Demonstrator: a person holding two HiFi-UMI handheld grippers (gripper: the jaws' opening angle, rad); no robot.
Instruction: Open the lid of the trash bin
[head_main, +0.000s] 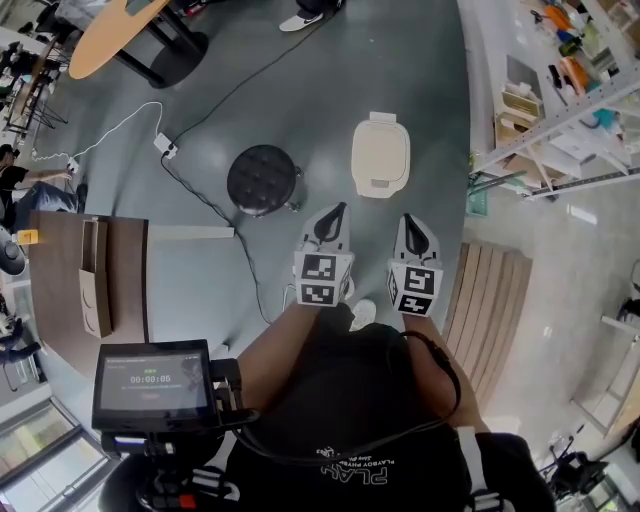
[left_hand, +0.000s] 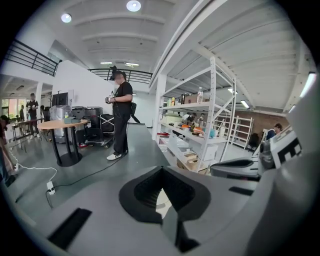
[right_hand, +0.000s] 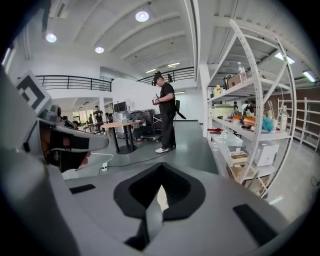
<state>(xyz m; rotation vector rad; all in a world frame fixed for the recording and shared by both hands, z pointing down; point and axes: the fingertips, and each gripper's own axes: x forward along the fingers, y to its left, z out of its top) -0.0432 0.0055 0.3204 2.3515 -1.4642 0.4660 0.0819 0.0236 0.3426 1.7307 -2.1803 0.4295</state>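
Note:
The cream trash bin (head_main: 380, 155) stands on the grey floor ahead of me, seen from above with its lid down. My left gripper (head_main: 336, 210) hangs above the floor just short of the bin's near left corner, jaws shut and holding nothing. Beside it my right gripper (head_main: 408, 220) hangs short of the near right corner, also shut and empty. In the left gripper view the left gripper (left_hand: 162, 170) has its dark pads together, with a cream sliver of the bin (left_hand: 160, 201) in the gap. The right gripper (right_hand: 161, 186) looks the same, with the bin (right_hand: 162, 198) behind.
A black round stool (head_main: 263, 178) stands left of the bin, with a cable and power strip (head_main: 165, 146) beyond. White shelving (head_main: 560, 80) lines the right side, above a wooden slatted platform (head_main: 490, 300). A brown desk (head_main: 90, 270) is at left. A person (left_hand: 121, 115) stands farther off.

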